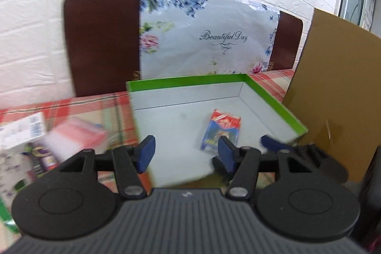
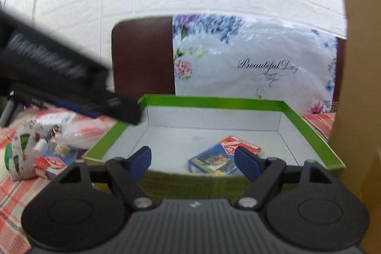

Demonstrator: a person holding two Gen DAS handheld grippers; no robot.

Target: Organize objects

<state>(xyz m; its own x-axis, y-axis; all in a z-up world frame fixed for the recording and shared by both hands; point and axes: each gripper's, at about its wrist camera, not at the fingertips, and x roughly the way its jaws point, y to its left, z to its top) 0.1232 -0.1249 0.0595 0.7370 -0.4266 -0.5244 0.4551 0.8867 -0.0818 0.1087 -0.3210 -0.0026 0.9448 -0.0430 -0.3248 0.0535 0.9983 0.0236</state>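
A green-rimmed box [image 1: 273, 99] with a grey inside stands on the plaid table; it also shows in the right wrist view [image 2: 214, 102]. A red and blue card pack [image 1: 221, 130] lies flat inside it, also seen in the right wrist view [image 2: 221, 156]. My left gripper [image 1: 185, 154] is open and empty above the box's near left part. My right gripper [image 2: 193, 162] is open and empty at the box's near wall. The right gripper's fingers [image 1: 273, 144] show in the left wrist view. The left gripper's body [image 2: 59, 77] crosses the right wrist view at the left.
A heap of loose items lies left of the box: a pink and white packet [image 1: 78, 137], another card pack [image 2: 54, 158], a floral pouch [image 2: 23, 146]. A floral "Beautiful Day" bag [image 1: 209, 35] leans on a brown board at the wall. A cardboard sheet [image 1: 338, 87] stands at the right.
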